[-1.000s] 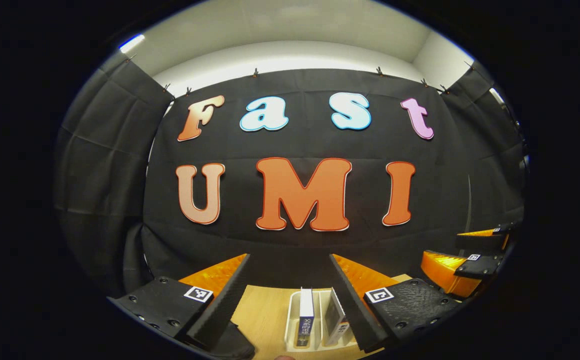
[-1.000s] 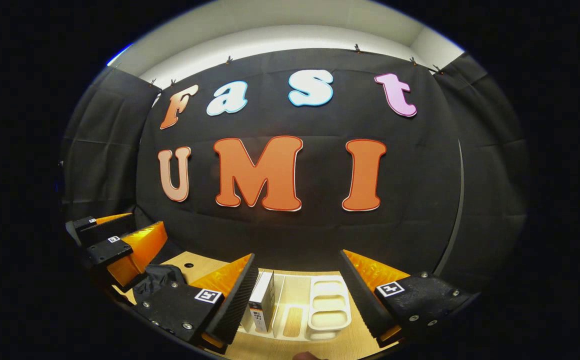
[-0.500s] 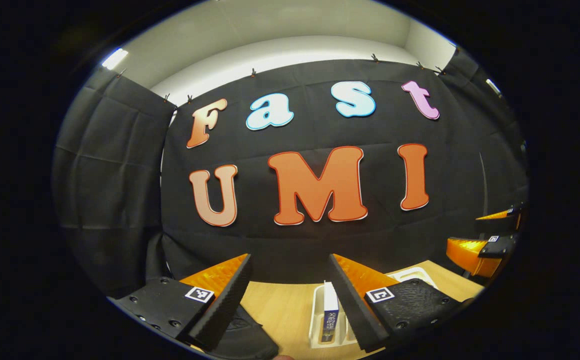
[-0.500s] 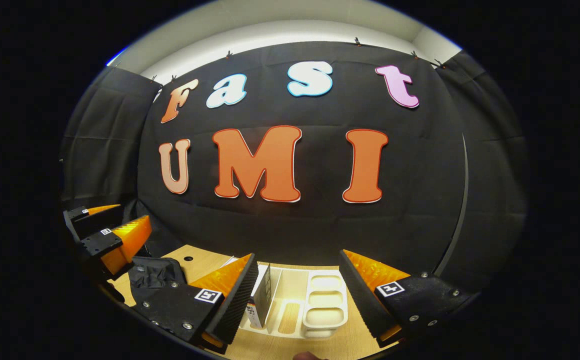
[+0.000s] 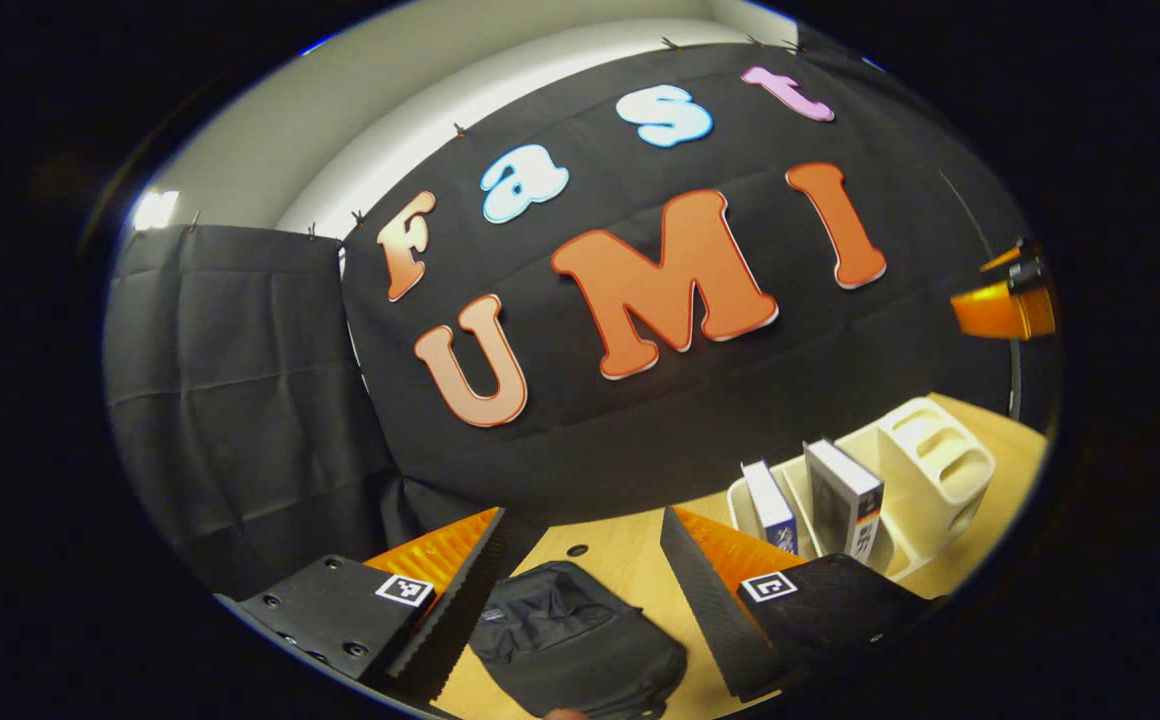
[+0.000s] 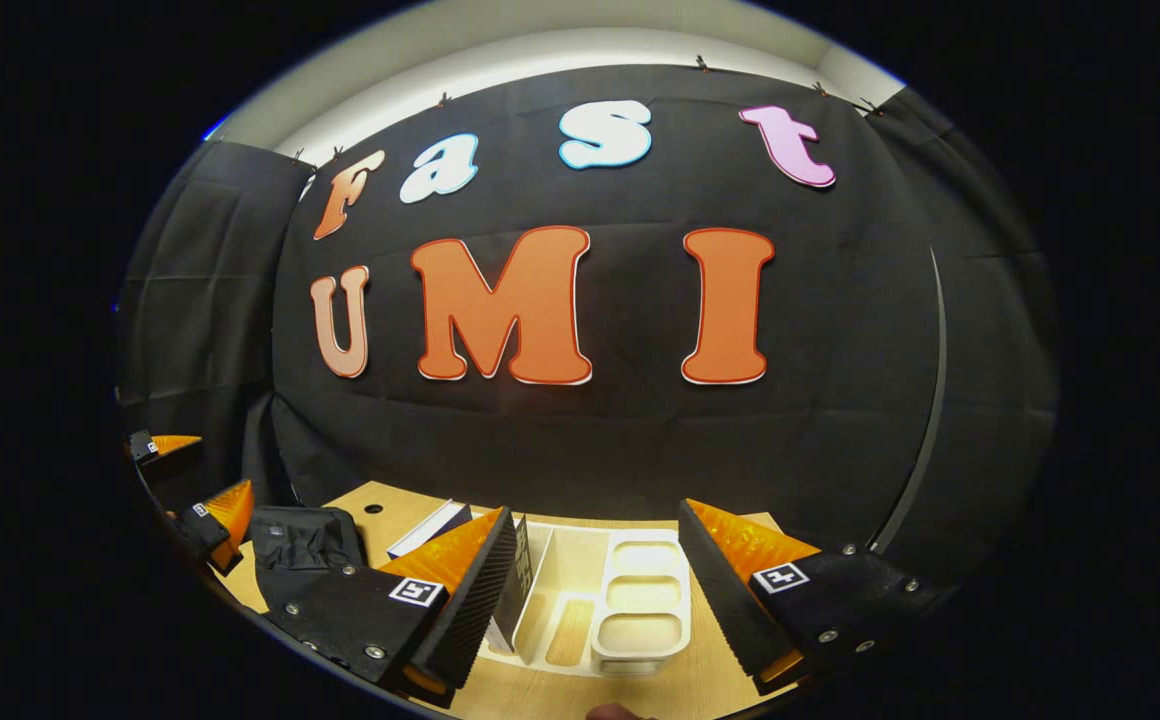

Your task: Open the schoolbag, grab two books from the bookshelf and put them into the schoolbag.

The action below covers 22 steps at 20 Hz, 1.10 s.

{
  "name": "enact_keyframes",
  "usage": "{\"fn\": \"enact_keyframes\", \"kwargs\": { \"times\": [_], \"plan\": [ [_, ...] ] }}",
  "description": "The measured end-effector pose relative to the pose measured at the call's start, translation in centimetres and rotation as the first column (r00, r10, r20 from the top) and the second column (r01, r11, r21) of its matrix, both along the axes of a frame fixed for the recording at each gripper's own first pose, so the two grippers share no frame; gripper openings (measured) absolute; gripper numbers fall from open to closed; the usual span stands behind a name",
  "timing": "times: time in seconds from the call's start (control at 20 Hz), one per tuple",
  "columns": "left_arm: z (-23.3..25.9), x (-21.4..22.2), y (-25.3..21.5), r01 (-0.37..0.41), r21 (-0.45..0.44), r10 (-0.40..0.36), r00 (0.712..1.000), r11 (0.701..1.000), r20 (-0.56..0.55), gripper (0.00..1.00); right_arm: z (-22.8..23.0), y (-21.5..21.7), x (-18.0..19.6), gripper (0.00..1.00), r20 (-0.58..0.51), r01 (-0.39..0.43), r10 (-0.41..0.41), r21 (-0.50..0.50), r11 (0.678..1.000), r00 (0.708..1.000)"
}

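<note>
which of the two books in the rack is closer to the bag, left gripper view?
The book with the blue spine, at the rack's end facing the black schoolbag. The darker-covered book stands one slot farther away, beside the rack's cubby block.

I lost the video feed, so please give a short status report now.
Left claw open above closed black fabric schoolbag. Right claw open over cream plastic bookshelf. Two books upright inside. Nothing blocking.

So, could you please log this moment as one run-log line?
stage: approach | left gripper: open, above closed schoolbag | right gripper: open, facing bookshelf | books: both in bookshelf
</note>
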<state>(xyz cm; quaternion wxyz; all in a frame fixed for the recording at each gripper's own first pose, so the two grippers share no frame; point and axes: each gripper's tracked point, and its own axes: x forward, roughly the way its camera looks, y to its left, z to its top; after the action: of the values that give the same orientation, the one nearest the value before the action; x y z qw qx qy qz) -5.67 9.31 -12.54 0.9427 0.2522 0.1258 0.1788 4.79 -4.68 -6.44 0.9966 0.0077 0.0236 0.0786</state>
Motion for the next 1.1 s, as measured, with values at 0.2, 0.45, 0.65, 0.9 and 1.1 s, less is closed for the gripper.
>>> {"fn": "enact_keyframes", "kwargs": {
  "times": [0.2, 0.45, 0.65, 0.9, 1.1],
  "plan": [
    [-6.9, -1.8, 2.0, 0.000, 0.124, 0.024, 0.981, 0.992, -0.192, 0.95, -2.1, -1.3, 0.5, 0.96, -0.033, -0.004, 0.003, -0.028, 1.000, 0.999],
    [-15.2, -3.3, 4.1, 0.069, 0.260, 0.037, 0.922, 0.963, -0.384, 0.95, -3.4, -3.2, 1.0, 0.96, -0.058, 0.011, -0.015, -0.056, 0.998, 0.998],
    [-21.6, -7.1, 5.3, 0.086, 0.294, 0.088, 0.844, 0.952, -0.529, 0.95, -4.3, -4.7, 1.2, 0.96, -0.085, 0.045, -0.049, -0.056, 0.997, 0.995],
    [-25.4, -9.4, 7.0, 0.110, 0.330, 0.126, 0.777, 0.937, -0.617, 0.96, -4.8, -6.1, 1.4, 0.96, -0.094, 0.083, -0.089, -0.064, 0.995, 0.992],
    [-26.0, -9.3, 8.4, 0.090, 0.385, 0.172, 0.785, 0.919, -0.595, 0.96, -5.0, -5.9, 1.1, 0.96, -0.103, 0.083, -0.089, -0.064, 0.994, 0.991]
  ]
}}
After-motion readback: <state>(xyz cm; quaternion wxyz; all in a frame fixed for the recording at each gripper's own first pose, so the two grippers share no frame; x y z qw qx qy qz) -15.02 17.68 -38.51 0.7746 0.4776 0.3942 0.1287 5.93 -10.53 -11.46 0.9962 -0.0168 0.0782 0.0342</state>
